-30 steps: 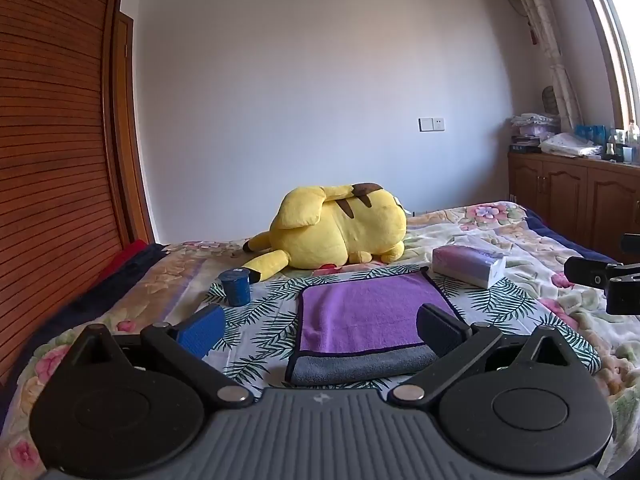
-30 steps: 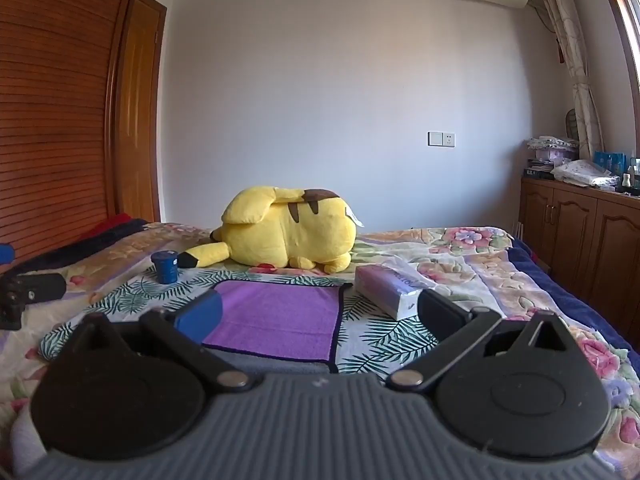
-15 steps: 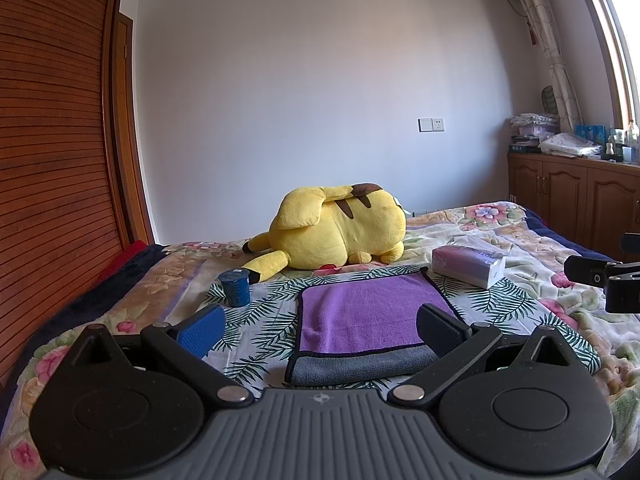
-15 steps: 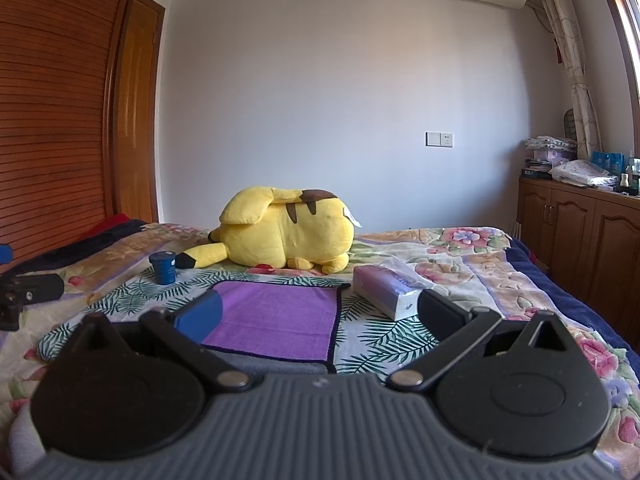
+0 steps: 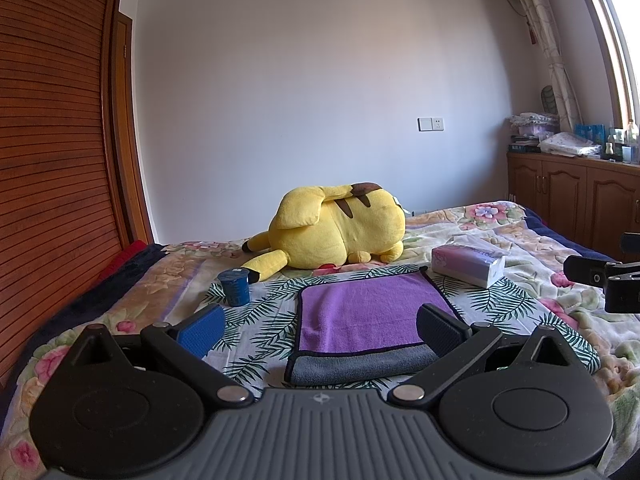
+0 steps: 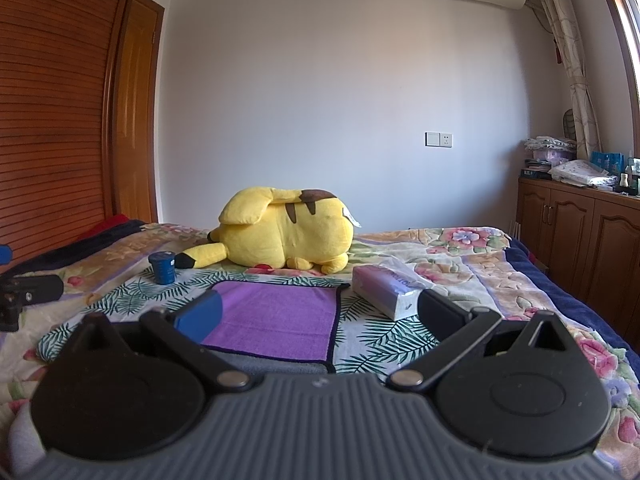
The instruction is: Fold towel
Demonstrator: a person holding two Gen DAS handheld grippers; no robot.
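Towel (image 5: 372,312), purple on top with a grey strip along the near edge, flat on the leaf cloth (image 5: 260,320) in the middle of the bed (image 5: 560,308). Same towel (image 6: 280,312) in the right view, a bit to the left of centre.

Left tool (image 5: 318,320) wide open, nothing held, low over the near edge of the bed, just in front of the towel. Right tool (image 6: 318,310) wide open too, nothing held, near the towel's near right corner.

Looks like the very start of a fold, with no grip yet. To do it well:
- Bring each tool down to one near corner of the towel, left to left, right to right.
- Slide one finger under the edge and pinch both layers, grey and purple, not the leaf cloth below.
- Lift both corners together and level, then carry them straight to the far edge.
- Lay the edges even before letting go.

Around the towel: a yellow plush toy (image 5: 340,232) just past the far edge, a blue cup (image 5: 234,288) near the far left corner, a tissue pack (image 5: 468,264) close by the far right corner. Nothing on top of the towel. Best to keep the lift low at the far side, so as not to bump the toy or knock the cup over. Soft bed below, so likely easy to grab the wrong cloth.
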